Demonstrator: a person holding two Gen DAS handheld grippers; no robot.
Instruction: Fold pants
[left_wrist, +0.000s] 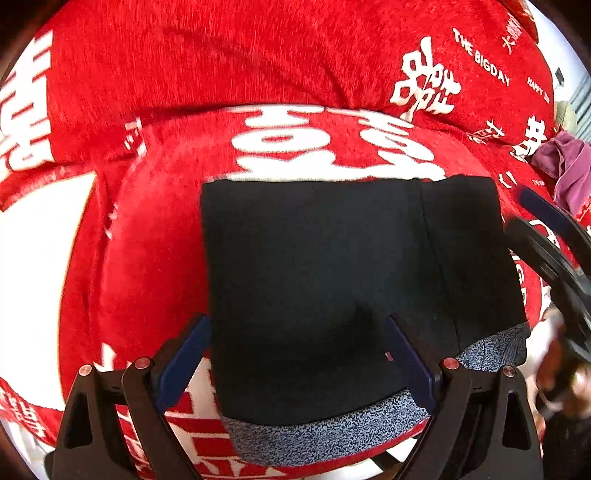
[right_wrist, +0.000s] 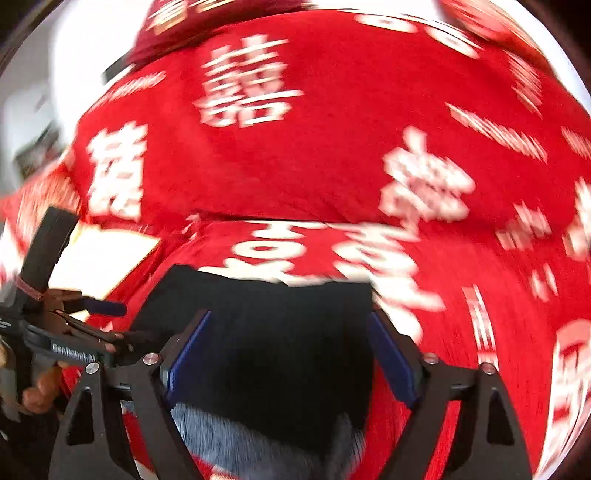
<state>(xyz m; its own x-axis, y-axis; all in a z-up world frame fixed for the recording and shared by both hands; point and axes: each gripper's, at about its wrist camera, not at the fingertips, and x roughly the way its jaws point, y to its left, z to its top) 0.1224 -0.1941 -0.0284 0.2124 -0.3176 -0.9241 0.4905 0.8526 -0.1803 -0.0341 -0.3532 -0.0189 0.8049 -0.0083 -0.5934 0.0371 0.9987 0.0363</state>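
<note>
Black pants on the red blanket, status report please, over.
Left gripper open, right gripper open, nothing held. Black pants with grey speckled waistband folded on red printed blanket. Nothing in the way.

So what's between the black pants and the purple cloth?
Only red cover with white writing lies between the folded pants and purple cloth, in the left wrist view.

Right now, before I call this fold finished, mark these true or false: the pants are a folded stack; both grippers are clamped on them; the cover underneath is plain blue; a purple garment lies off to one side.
1. The black pants lie folded in a flat rectangle. True.
2. Both grippers clamp the pants. False: the left gripper and the right gripper both stand open, nothing pinched.
3. The cover is plain blue. False: the cover is red with white lettering.
4. A purple garment lies near the left wrist view's right edge. True.
</note>
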